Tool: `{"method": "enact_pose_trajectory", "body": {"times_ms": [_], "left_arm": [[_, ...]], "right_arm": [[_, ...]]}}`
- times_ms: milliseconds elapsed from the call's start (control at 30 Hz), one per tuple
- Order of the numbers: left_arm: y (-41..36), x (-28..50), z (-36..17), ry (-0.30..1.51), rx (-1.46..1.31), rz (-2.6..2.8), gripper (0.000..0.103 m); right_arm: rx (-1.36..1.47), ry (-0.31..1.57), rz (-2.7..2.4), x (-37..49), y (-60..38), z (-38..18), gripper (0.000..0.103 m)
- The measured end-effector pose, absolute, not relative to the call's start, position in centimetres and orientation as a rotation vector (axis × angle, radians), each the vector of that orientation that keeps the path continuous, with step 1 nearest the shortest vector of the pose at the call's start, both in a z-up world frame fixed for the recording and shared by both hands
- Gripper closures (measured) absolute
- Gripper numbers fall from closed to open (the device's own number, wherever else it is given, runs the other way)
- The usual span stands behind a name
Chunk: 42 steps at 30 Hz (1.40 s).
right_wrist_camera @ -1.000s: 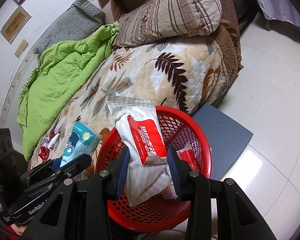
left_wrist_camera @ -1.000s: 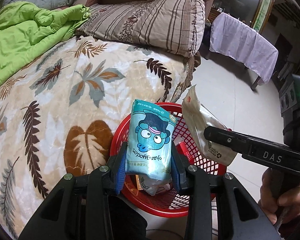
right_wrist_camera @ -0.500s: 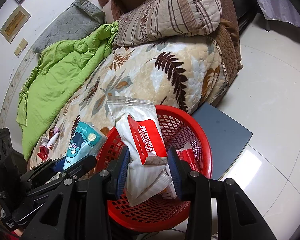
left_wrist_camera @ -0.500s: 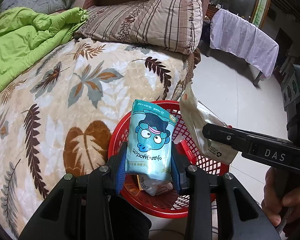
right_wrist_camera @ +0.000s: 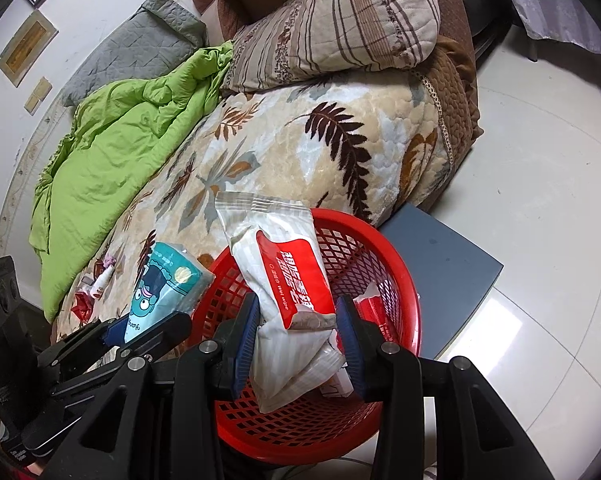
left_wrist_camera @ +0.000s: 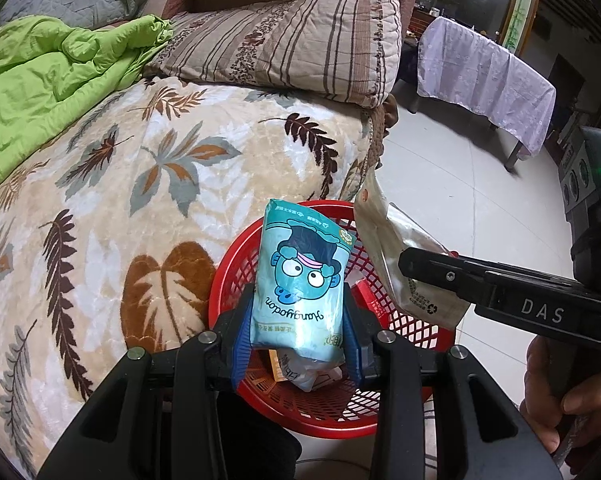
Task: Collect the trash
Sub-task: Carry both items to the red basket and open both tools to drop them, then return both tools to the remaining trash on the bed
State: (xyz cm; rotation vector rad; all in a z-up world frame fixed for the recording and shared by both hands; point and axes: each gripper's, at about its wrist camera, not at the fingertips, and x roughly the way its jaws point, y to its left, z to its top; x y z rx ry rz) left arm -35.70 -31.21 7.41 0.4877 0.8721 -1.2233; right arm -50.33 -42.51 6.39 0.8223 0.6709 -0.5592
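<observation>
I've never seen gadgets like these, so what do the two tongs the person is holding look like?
Both are black plastic. The left tongs and right tongs have blue ribbed pads inside the fingers and silver screws on top. From the side, the right one bears white "DAS" lettering, with a green light on its body.

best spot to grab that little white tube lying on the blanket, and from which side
Grip the white tube across its narrow body near the middle, coming from above. It lies flat on the leaf-print blanket, so only its top and long sides are free; a red wrapper crowds one end.
</observation>
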Motion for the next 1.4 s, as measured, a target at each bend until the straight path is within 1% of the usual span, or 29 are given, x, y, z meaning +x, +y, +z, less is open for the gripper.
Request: {"method": "enact_pose_trajectory", "body": {"times_ms": [33,100,133,167,533,800,867,967,1067,1400], "left_arm": [[-31.2,-35.8,7.5,0.871,0.484,-1.232,0.067],[-31.1,-36.1,7.7,0.858,0.479,-1.244,0.059],[-31.1,-36.2,7.9,0.851,0.476,-1.248,0.051],[-31.0,-36.2,8.0,0.844,0.472,-1.247,0.048],[-29.7,-35.2,9.5,0.838,0.407,-1.253,0.048],[-28.9,-34.6,9.7,0.852,0.377,-1.256,0.048],[-28.7,-34.3,9.7,0.856,0.372,-1.250,0.047],[-28.4,-33.9,9.5,0.867,0.364,-1.240,0.047],[-28.1,-33.3,9.5,0.872,0.351,-1.226,0.047],[-25.8,-29.7,10.1,0.889,0.276,-1.148,0.047]], "right_arm": [[0.820,0.672,-0.564,-50.4,-42.5,6.4,0.059],[0.814,0.672,-0.571,-50.5,-42.6,6.5,0.058],[0.806,0.675,-0.589,-50.6,-42.7,6.5,0.057],[0.804,0.677,-0.597,-50.6,-42.8,6.6,0.055],[0.762,0.646,-0.600,-50.3,-42.9,8.7,0.054],[0.763,0.666,-0.595,-49.8,-42.3,8.6,0.053],[0.747,0.700,-0.604,-49.4,-42.0,8.3,0.052],[0.676,0.810,-0.643,-48.3,-41.6,7.7,0.051],[0.732,0.785,-0.579,-48.5,-41.9,7.5,0.051],[0.742,0.740,-0.524,-47.0,-40.9,8.5,0.051]]}}
